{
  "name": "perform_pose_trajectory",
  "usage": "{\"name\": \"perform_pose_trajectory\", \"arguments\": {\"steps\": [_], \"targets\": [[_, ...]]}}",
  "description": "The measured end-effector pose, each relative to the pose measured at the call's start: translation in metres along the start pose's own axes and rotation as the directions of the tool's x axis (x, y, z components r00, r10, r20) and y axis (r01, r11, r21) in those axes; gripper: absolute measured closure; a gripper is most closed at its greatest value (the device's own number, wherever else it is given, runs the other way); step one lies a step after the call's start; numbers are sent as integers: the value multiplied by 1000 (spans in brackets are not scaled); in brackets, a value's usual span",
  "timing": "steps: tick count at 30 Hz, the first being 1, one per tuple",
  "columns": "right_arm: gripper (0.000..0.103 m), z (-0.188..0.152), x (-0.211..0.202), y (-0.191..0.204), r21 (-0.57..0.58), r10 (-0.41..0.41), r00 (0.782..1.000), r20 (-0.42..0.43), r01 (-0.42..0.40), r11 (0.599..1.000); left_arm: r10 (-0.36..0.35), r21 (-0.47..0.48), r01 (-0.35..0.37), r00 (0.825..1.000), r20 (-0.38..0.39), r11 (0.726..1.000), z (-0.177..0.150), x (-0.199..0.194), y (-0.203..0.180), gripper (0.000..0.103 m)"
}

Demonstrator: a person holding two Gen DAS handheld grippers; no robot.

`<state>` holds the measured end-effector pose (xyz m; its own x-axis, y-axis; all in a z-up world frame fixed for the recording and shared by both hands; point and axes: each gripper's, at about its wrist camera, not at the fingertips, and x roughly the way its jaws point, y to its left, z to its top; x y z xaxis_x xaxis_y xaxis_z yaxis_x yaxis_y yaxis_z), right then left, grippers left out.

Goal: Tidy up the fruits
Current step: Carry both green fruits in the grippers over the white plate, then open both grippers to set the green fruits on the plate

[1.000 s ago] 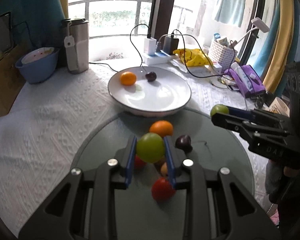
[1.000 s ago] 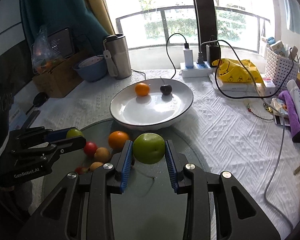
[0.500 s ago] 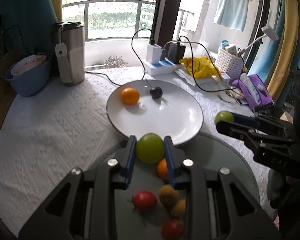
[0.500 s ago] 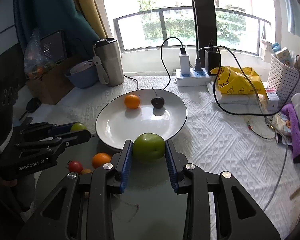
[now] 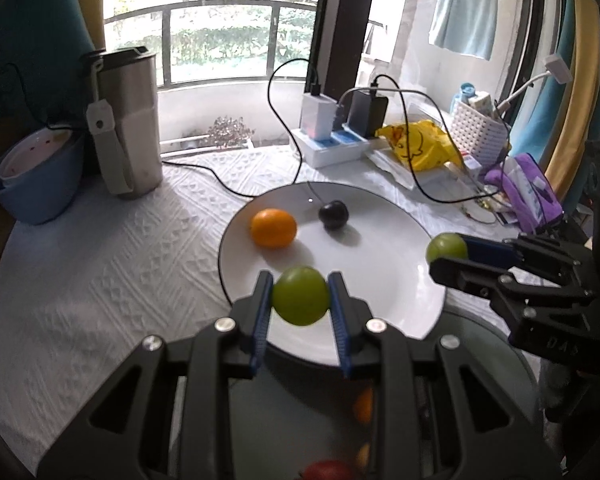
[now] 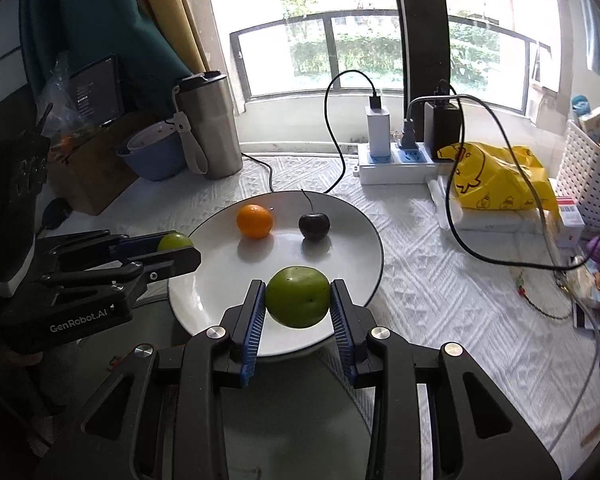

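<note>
My left gripper (image 5: 300, 280) is shut on a small green fruit (image 5: 300, 300), held over the near rim of the white plate (image 5: 380, 268). My right gripper (image 6: 297, 286) is shut on a larger green fruit (image 6: 298, 298) over the plate's (image 6: 352, 240) near part. Each gripper shows in the other's view: the right gripper (image 5: 446, 254) at the plate's right rim, the left gripper (image 6: 178, 246) at its left rim. An orange (image 5: 273, 228) (image 6: 254, 221) and a dark stemmed cherry (image 5: 333, 215) (image 6: 314, 226) lie at the plate's far side.
A round glass board (image 5: 480, 360) lies below the grippers with loose fruits, among them a red one (image 5: 328, 470). Behind the plate stand a steel tumbler (image 5: 126, 120), a blue bowl (image 5: 36, 184) and a power strip (image 5: 332, 144) with cables. A yellow bag (image 6: 496, 176) and white basket (image 6: 588, 168) sit far right.
Both grippers have moved forward from over the glass board to over the plate's near rim, each still carrying its green fruit. The loose fruits have slid out of view beneath them.
</note>
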<state>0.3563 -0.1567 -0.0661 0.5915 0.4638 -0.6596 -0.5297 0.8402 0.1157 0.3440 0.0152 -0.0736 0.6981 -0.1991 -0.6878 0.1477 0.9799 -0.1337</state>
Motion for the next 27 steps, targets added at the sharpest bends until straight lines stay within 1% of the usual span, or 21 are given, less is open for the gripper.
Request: {"name": "perform_pose_trajectory", "arguments": {"steps": [3, 5, 6, 8, 11, 13, 17, 20, 27], "targets": [[68, 3, 10, -2, -3, -1, 1000, -8, 1, 1000, -2, -3, 2, 1000, -9, 1000, 2, 7, 3, 74], [68, 5, 16, -4, 1, -3, 1000, -12, 3, 1000, 44, 27, -44, 999, -3, 999, 3, 11, 1, 74], [68, 6, 18, -4, 3, -7, 1000, -13, 8, 1000, 53, 38, -53, 999, 1, 998, 4, 12, 0, 74], [68, 6, 22, -6, 4, -16, 1000, -16, 16, 1000, 45, 31, -45, 999, -9, 999, 5, 16, 1, 74], [68, 6, 29, -8, -2, -22, 999, -26, 22, 1000, 67, 45, -66, 998, -12, 997, 6, 22, 2, 74], [68, 5, 34, -8, -5, -20, 999, -35, 20, 1000, 53, 28, -53, 998, -23, 998, 6, 24, 5, 74], [68, 3, 38, -11, 3, -24, 998, -51, 24, 1000, 49, 20, -49, 998, -34, 999, 5, 26, 9, 74], [68, 4, 37, -10, 1, -28, 999, -46, 28, 1000, 35, 3, -35, 998, -43, 999, 6, 26, 11, 73], [68, 7, 34, -10, -4, -48, 998, -38, 48, 999, 43, -5, -43, 998, -53, 999, 6, 26, 10, 73]]}}
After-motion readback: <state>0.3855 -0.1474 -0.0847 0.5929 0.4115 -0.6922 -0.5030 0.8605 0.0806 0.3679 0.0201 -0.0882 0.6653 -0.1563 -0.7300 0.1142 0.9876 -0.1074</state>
